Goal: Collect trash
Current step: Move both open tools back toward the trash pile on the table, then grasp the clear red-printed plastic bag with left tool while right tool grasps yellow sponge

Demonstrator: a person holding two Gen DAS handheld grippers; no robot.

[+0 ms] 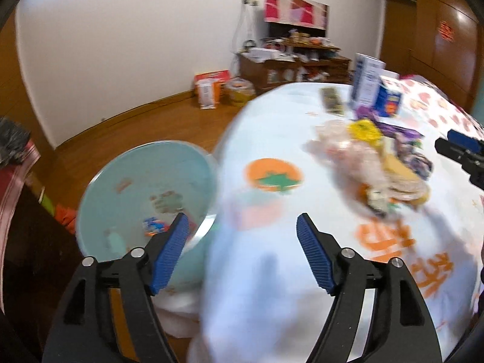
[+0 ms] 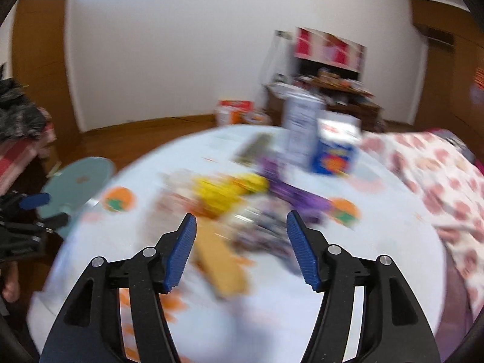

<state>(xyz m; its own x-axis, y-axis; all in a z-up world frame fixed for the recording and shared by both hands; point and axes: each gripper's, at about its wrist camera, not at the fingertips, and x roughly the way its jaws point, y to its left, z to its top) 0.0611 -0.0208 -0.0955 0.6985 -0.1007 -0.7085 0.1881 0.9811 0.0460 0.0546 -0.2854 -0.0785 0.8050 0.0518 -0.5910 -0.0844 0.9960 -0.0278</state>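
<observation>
White walls, a wooden floor and brown doors enclose the room, with a cluttered low cabinet (image 1: 290, 63) set against the far wall, and the work is laid out on a round table (image 1: 272, 272) covered by a pale cloth printed with orange fruit and lettering. Both views are smeared by motion blur, so fine detail of the trash cannot be read. A heap of wrappers (image 2: 242, 208), yellow, purple and clear with a flat tan piece, is seen lying near the table's middle, directly ahead of the right gripper (image 2: 240, 252) and framed between its fingers; the tan piece's long axis runs roughly toward that gripper. The right gripper is held partly open with nothing between its pads. The left gripper (image 1: 242, 255) is likewise held wide open and empty, at the table's edge, with the heap well off to its right. A pale blue bin (image 1: 145, 199), already holding a few scraps, stands on the floor just beside the table, at the left gripper's side. The right hand is judged the nearer to the heap, the left the nearer to the bin
</observation>
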